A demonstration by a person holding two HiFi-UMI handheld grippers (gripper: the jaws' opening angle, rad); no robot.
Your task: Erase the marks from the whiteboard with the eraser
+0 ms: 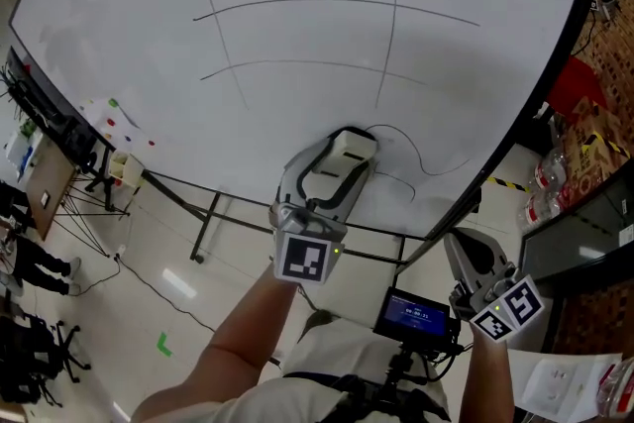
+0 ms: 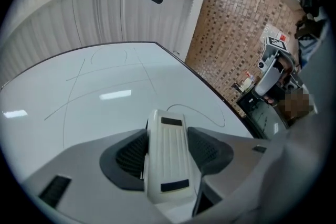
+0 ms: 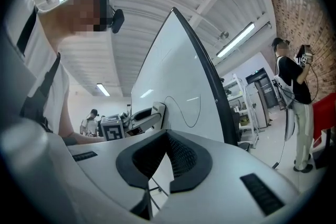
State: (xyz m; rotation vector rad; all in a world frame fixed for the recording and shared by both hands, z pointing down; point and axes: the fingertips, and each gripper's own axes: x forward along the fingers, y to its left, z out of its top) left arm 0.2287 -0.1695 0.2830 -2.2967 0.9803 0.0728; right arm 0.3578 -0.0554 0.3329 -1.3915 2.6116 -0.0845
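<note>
I judge this to be the wiping step, early on. The whiteboard (image 1: 119,64) carries nearly all its marks: the long crossing lines (image 1: 391,15) across the middle and top, and a looping curl (image 1: 421,154) low on the right.

My left fingers (image 2: 131,152) are clamped on the eraser (image 2: 167,160), one dark pad against each long side, with the white body running straight out between them toward the board. Its far end looks to be against the board, though I cannot be sure from here how hard it presses. In the head view the eraser (image 1: 354,146) sits low on the board, just left of the curl and below the crossing lines.

My right fingers (image 3: 181,157) are closed together with nothing between them. They hang off the board's lower right corner, well apart from the eraser, and have no part in this.

The next move calls for a flat, firm press, then a sweep sideways across the curl — it is the nearest mark — before working upward through the long lines. The risk, as I judge it, is tilting the eraser so that only an edge rubs, leaving streaks.
</note>
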